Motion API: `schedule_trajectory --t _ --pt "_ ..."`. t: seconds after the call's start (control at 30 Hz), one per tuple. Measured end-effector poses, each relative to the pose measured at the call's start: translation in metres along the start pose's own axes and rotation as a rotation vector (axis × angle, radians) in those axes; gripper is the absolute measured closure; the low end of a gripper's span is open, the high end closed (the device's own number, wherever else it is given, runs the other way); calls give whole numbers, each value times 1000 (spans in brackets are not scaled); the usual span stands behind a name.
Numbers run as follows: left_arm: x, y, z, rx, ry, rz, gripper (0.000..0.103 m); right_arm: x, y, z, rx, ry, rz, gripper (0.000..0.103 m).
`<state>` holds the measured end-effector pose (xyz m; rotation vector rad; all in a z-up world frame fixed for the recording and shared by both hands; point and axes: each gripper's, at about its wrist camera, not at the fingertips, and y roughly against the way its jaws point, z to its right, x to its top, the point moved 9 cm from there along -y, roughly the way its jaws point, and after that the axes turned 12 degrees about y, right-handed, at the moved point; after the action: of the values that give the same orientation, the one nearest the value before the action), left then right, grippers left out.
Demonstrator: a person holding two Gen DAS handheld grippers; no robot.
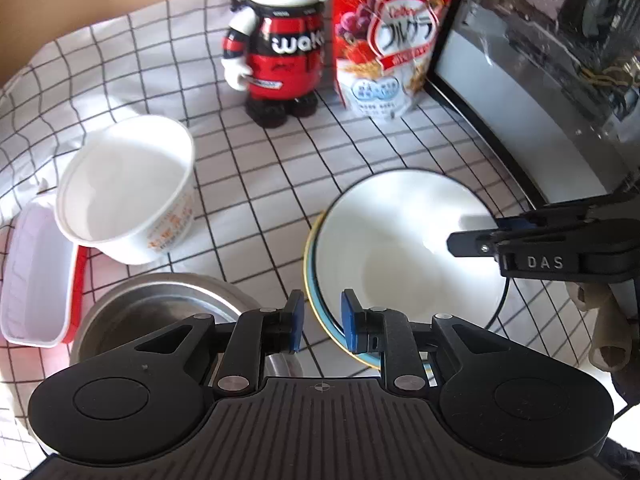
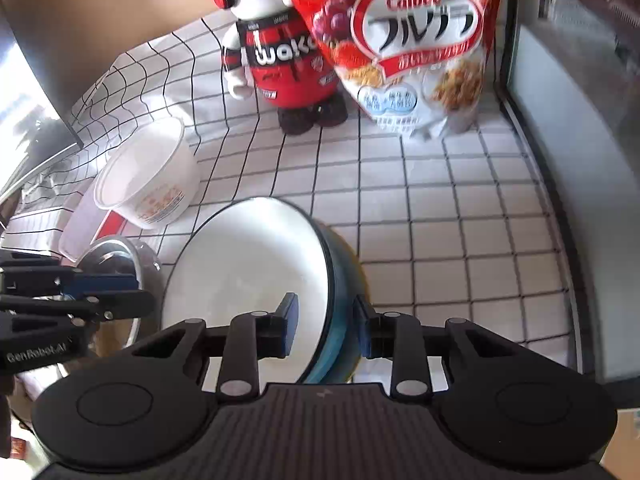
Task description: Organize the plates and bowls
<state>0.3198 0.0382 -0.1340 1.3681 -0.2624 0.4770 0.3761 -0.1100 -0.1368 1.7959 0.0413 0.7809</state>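
— Look of the bowl [image 1: 400, 264]?

— White and glossy inside, thin dark line at the lip, blue outer wall with a yellow band under the rim. Empty.

— Where?

— In front of the cereal bag [image 2: 420, 40], nearer the cameras, over the checked cloth of the table [image 2: 440, 240].

— Grip?

— Right gripper [image 2: 326, 320] closed on the bowl's wall: one pad inside on the white, the other outside on the blue. Left gripper [image 1: 322, 316] at the opposite rim, fingers [image 1: 349, 312] a narrow way apart with the rim between them. Cloth shows between the outer pad and the wall, so no squeeze there as far as can be seen.

— Edges and room?

— Bare cloth between the bowl and the bag. Right of the bag, a dark-framed case [image 1: 540, 100] walls that side. Left of the bag, the toy robot [image 1: 280, 48]. Forward and left of the bag, a white paper tub [image 1: 128, 184] leaning on a white and red tray [image 1: 36, 272]. Nearer still, a steel bowl [image 1: 160, 308] just beside the blue bowl's left rim, under the left gripper.

— Facing?

— Tipped, not level: in the right wrist view, mouth turned up and toward the steel bowl, blue wall showing on the case side. Round, so no long axis to name.
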Motion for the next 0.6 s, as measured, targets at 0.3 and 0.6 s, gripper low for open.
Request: schedule_trajectory --t 0.3,0.6 --pt "17 11 0 -65 32 127 80 -2 7 17 -89 -7 50 53" --pt "8 -24 -9 21 -5 43 63 -30 -16 16 -28 -81 -34 49"
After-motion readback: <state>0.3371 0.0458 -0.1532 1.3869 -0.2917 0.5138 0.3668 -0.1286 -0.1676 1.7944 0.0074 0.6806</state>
